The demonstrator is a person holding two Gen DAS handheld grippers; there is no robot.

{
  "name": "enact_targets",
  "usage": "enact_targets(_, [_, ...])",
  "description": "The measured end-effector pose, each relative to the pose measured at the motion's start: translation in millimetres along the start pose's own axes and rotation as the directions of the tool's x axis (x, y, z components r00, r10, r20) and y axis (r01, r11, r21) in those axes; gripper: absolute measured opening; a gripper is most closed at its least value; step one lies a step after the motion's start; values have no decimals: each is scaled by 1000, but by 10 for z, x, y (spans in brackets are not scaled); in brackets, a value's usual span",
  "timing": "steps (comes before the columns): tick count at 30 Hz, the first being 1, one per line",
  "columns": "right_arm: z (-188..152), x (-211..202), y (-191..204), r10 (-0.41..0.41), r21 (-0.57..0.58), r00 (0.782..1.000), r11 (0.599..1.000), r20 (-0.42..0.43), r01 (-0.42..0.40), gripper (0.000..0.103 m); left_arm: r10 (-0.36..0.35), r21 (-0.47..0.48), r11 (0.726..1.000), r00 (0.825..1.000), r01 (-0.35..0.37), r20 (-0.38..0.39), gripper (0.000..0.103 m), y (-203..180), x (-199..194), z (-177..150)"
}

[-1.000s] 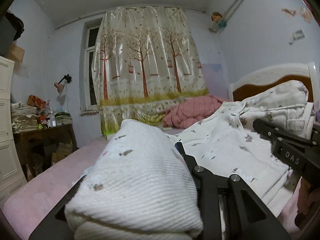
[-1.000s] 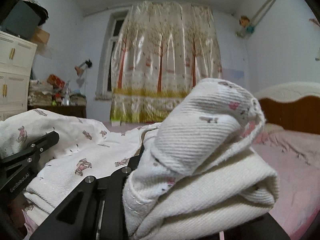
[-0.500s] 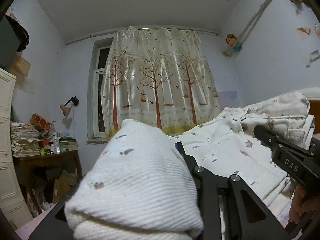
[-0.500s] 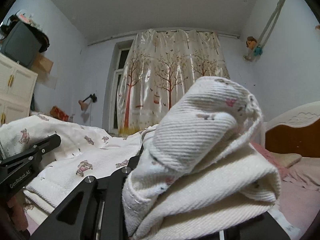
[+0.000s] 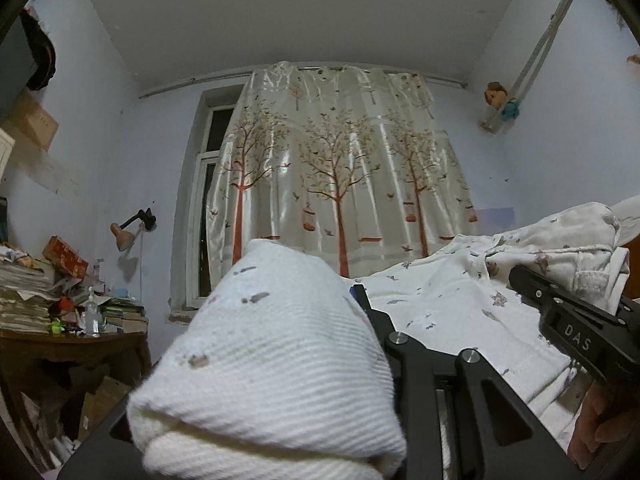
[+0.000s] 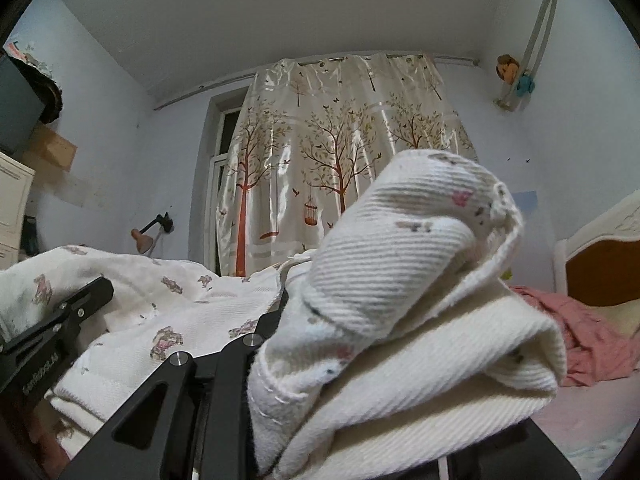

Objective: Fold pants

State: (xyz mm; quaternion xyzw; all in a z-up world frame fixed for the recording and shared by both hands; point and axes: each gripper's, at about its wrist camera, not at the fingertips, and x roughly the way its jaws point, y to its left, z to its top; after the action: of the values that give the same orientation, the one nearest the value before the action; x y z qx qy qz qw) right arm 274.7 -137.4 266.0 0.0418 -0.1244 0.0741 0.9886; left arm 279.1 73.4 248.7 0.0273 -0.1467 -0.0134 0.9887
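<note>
With both the left gripper [image 5: 360,364] and right gripper [image 6: 276,364] clamped on bunched pants [image 5: 452,312], the view had tilted up off the bed toward the curtain [image 5: 340,176], suggesting a lift for the fold.

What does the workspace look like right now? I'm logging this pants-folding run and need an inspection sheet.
Surface: pink bed, low right, mostly hidden.
Job's things: white printed pants bunched and stretched between both tools.
Clutter: pink blanket on the bed; desk stacked with papers and a bottle.
Grippers: left gripper and right gripper each shut on a pants fold.
Cables: nothing seen.
Surroundings: tree-print curtain, wall lamp, headboard.
</note>
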Motion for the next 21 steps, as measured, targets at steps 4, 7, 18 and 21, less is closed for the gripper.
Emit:
enact_targets(4, [-419, 690, 102, 8, -30, 1000, 1000, -12, -8, 23, 6, -30, 1000, 1000, -6, -25, 27, 213, 472, -517])
enact_targets(7, [-876, 1142, 193, 7, -59, 999, 998, -38, -10, 23, 15, -13, 1000, 998, -16, -57, 27, 315, 771, -980])
enact_targets(18, [-2404, 2156, 266, -25, -104, 966, 995, -258, -2, 23, 30, 22, 999, 959, -24, -283, 27, 312, 1553, -2318])
enact_targets(21, [-2744, 2347, 177, -35, -77, 936, 997, -351, 9, 23, 36, 75, 997, 927, -9, -373, 27, 226, 1689, -2619])
